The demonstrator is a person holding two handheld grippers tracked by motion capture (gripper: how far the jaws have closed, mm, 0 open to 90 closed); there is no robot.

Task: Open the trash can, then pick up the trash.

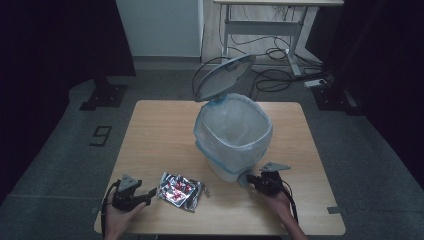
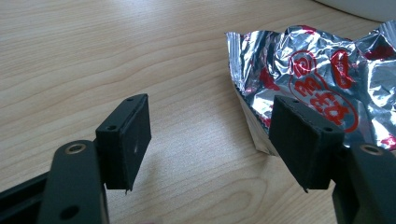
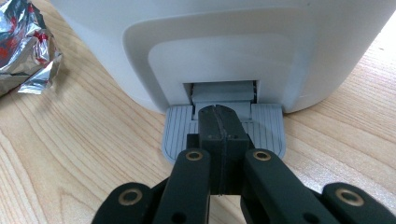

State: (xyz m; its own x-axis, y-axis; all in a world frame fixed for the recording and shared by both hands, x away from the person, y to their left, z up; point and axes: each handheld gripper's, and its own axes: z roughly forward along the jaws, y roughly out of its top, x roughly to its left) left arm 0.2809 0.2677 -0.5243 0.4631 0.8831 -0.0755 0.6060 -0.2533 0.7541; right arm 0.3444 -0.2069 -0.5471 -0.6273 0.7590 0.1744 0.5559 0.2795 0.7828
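High view: a white pedal bin (image 1: 227,167) with a clear liner stands at the centre of the tabletop (image 1: 155,130), its lid (image 1: 223,77) raised toward 12 o'clock. A crumpled foil wrapper (image 1: 181,190) lies at 7 o'clock of the bin. The left gripper (image 1: 148,194) sits just at 9 o'clock of the wrapper; the right gripper (image 1: 251,181) meets the bin's base at 5 o'clock.

Left gripper view: the jaws stand wide apart, holding nothing; the foil wrapper (image 2: 322,79) lies at 1 o'clock, just beyond the right jaw.

Right gripper view: the jaws are pressed together, resting on the grey pedal (image 3: 268,128) at 12 o'clock.
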